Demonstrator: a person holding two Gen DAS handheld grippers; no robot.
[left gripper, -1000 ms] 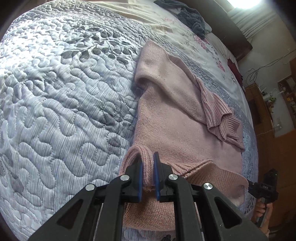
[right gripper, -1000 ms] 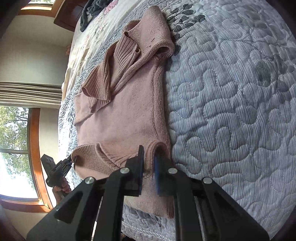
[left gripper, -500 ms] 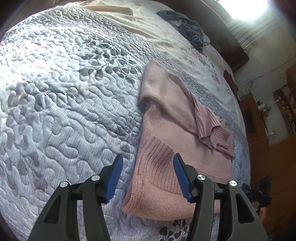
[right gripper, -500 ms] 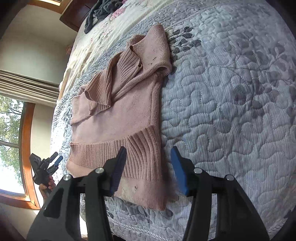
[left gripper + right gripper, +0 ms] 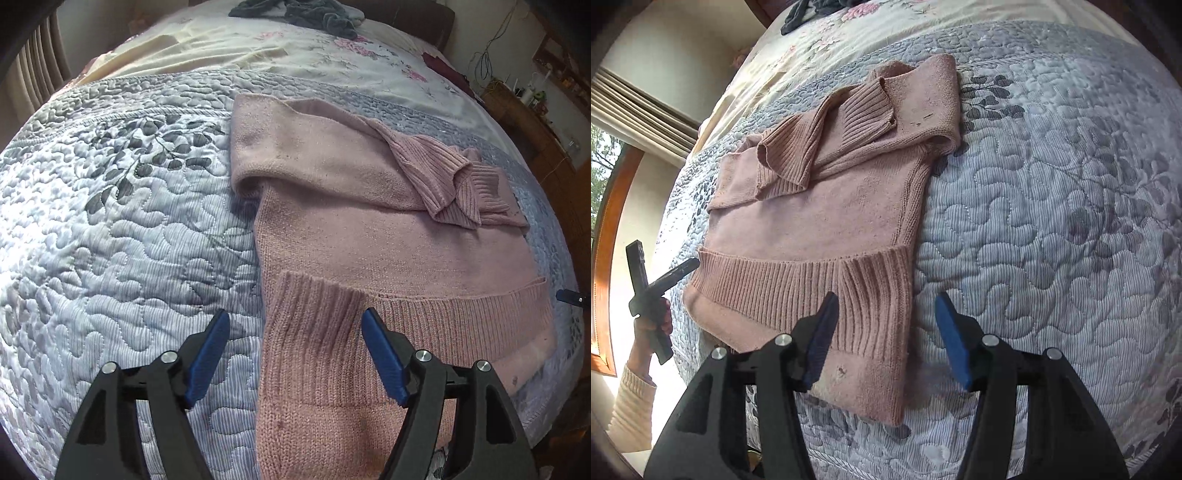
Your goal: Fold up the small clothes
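Observation:
A pink knit sweater [image 5: 369,229] lies flat on the grey quilted bedspread [image 5: 110,221], both sleeves folded across its chest. Its ribbed hem [image 5: 317,332] is turned up over the lower body. My left gripper [image 5: 295,321] hovers open just above the hem's left corner, holding nothing. In the right wrist view the sweater [image 5: 820,206] shows from the other side, and my right gripper [image 5: 886,302] stands open over the hem's right corner [image 5: 875,295]. The left gripper [image 5: 646,288] appears there too, held by a hand [image 5: 653,328] beyond the bed's edge.
A floral sheet [image 5: 314,59] covers the far end of the bed, with dark clothes [image 5: 303,11] heaped on it. Wooden furniture [image 5: 524,122] stands to the right. A window with a wooden frame [image 5: 605,258] and curtains [image 5: 639,107] is to the left of the bed.
Both grippers were shut on the hem's corners a second ago. They opened, let the hem drop folded over the sweater's lower body, and drew back.

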